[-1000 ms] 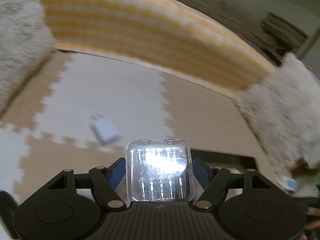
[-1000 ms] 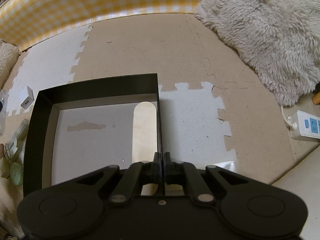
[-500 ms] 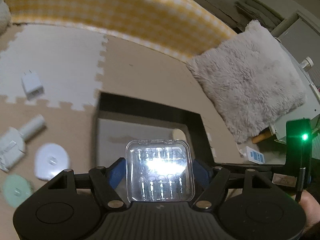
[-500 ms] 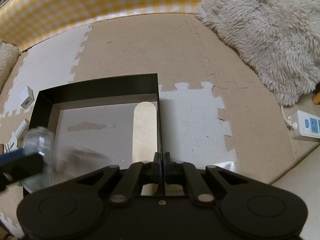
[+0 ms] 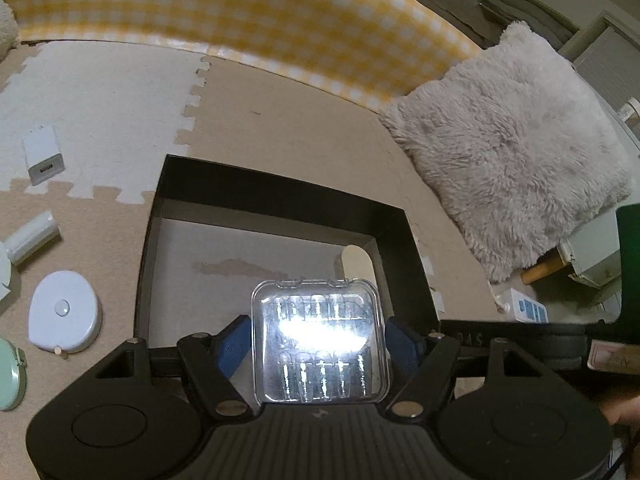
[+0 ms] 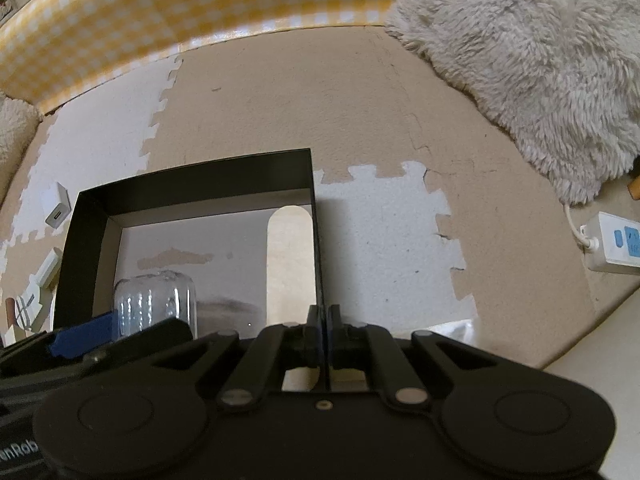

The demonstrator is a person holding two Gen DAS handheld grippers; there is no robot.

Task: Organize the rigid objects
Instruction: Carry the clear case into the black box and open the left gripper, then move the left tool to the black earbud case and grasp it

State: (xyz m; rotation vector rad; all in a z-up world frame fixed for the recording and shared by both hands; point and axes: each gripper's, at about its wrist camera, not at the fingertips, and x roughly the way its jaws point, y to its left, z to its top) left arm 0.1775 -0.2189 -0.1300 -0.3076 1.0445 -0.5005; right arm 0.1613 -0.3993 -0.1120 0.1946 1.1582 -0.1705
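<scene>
My left gripper (image 5: 320, 344) is shut on a clear plastic case (image 5: 320, 340), its blue pads (image 5: 232, 344) pressing on both sides. The case hangs over the near left part of an open black box (image 5: 280, 184). In the right wrist view the case (image 6: 156, 304) shows above the box floor, near the left wall. My right gripper (image 6: 323, 320) is shut on the right wall of the black box (image 6: 192, 184). A pale flat wooden stick (image 6: 288, 264) lies inside the box along that wall.
Left of the box on the foam mat lie a white charger (image 5: 42, 156), a white tube (image 5: 34, 236), a white oval device (image 5: 64, 316) and a green round item (image 5: 8, 376). A fluffy cushion (image 5: 512, 140) and a power strip (image 6: 616, 244) sit to the right.
My left gripper has swung right and down with the case, from above the charger to over the box, and now shows in the right wrist view. The right gripper has stayed put.
</scene>
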